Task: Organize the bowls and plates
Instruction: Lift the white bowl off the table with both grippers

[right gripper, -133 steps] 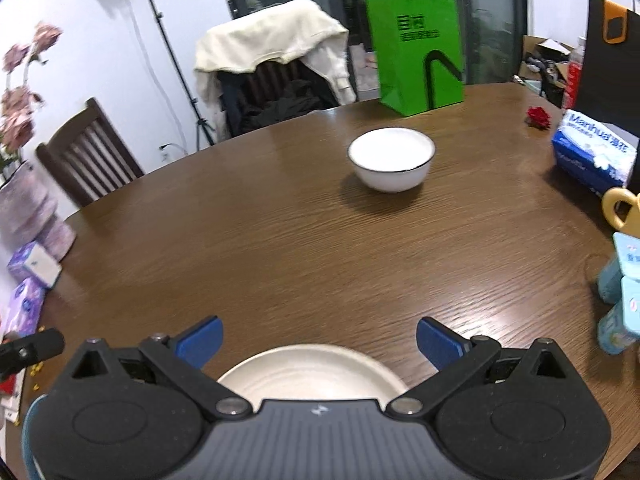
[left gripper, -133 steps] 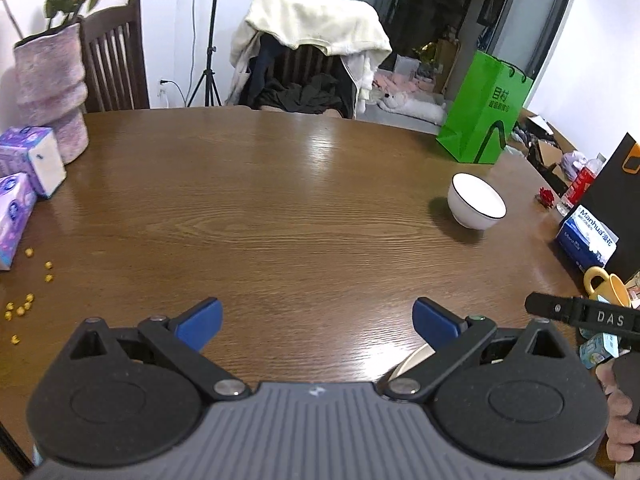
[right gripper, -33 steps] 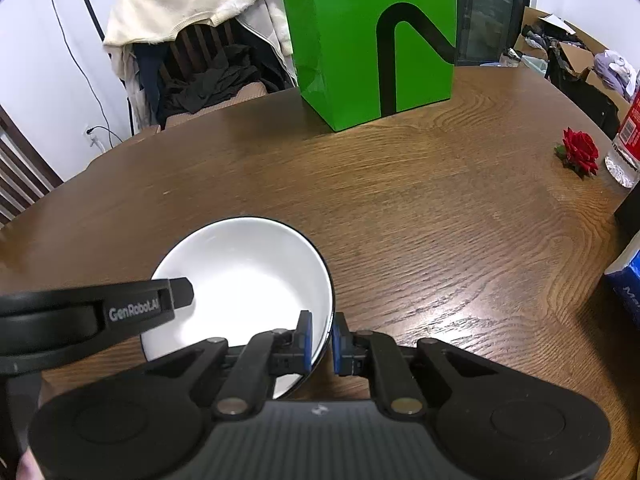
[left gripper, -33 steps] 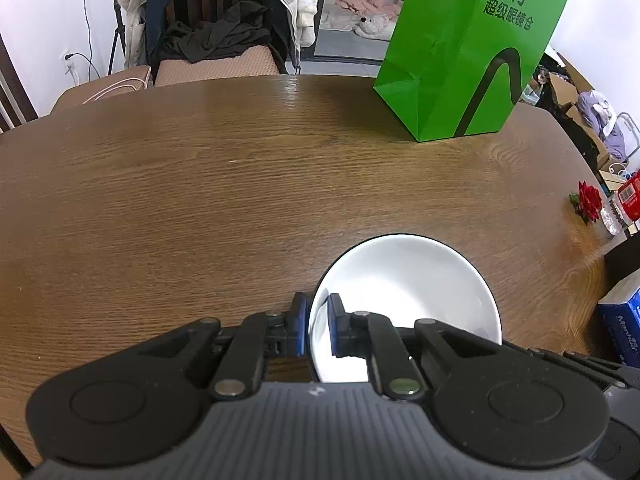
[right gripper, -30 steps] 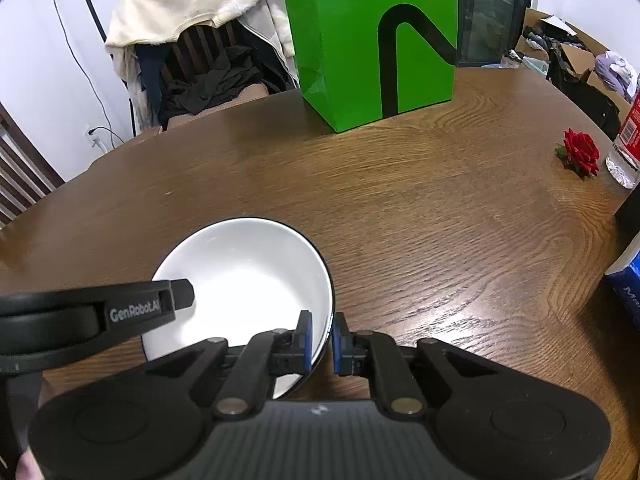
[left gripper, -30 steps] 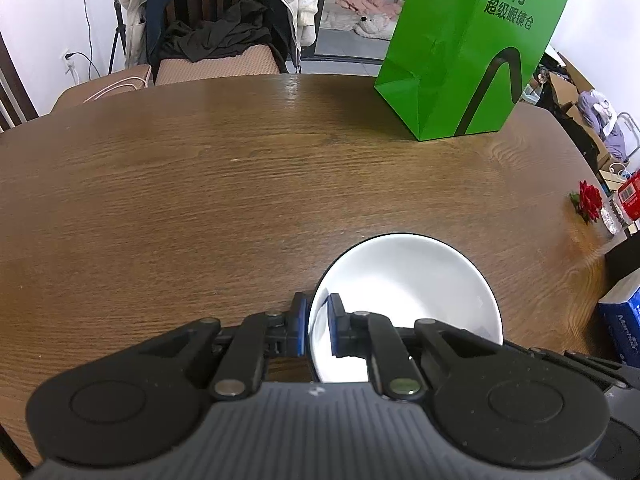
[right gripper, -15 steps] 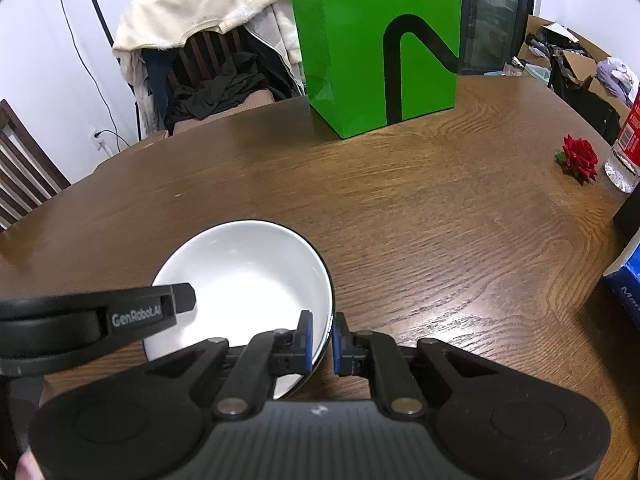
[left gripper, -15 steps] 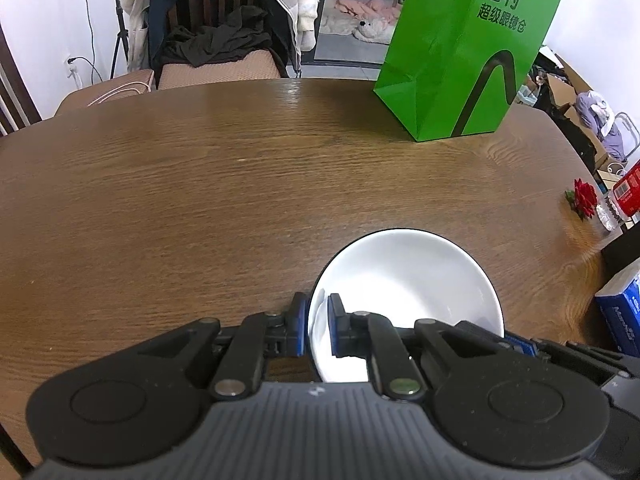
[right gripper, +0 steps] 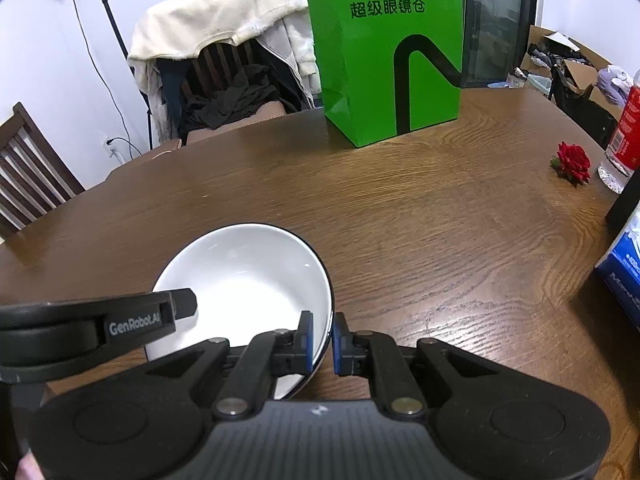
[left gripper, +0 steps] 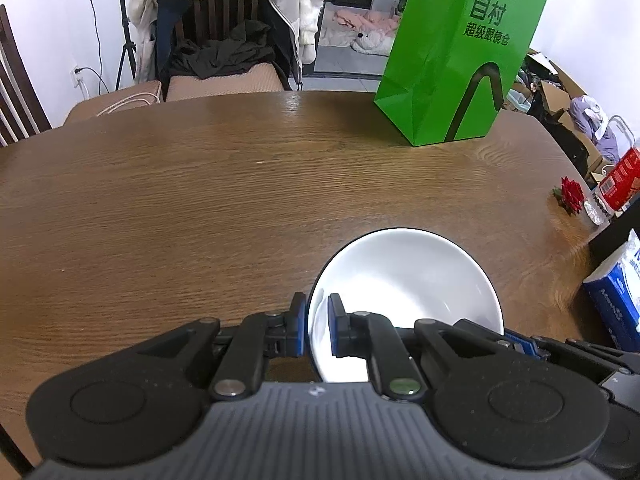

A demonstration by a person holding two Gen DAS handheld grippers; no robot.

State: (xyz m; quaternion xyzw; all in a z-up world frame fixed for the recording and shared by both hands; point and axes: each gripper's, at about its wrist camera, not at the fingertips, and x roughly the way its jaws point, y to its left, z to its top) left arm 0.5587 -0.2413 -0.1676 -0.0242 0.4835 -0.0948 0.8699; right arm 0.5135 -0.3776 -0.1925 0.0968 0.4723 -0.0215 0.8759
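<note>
Two grippers share one white bowl (left gripper: pixel 404 280) here: our left gripper (left gripper: pixel 317 328) is clamped on the rim at the bowl's left side, and our right gripper (right gripper: pixel 322 340) is clamped on the rim at its right side, each with one blue pad inside the rim and one outside. We see the bowl over the near part of a round wooden table (left gripper: pixel 200 200), though we cannot tell whether its base touches the wood, since both gripper bodies cover its lower edge

On the far side of the table stands a green paper bag (left gripper: pixel 460 60) with dark lettering. Toward the right edge lie a red flower (right gripper: pixel 572 160), a bottle with a red label (right gripper: pixel 624 136) cut off by the frame, and a blue tissue pack (left gripper: pixel 616 300), also only partly in view. Behind the table a chair (right gripper: pixel 224 92) is draped in a cream garment with dark clothes on its seat; a slatted wooden chair (right gripper: pixel 24 168) shows at the left, and a light-stand leg rises against the white wall. Boxes and clothing clutter the floor at the far right, too small to make out
</note>
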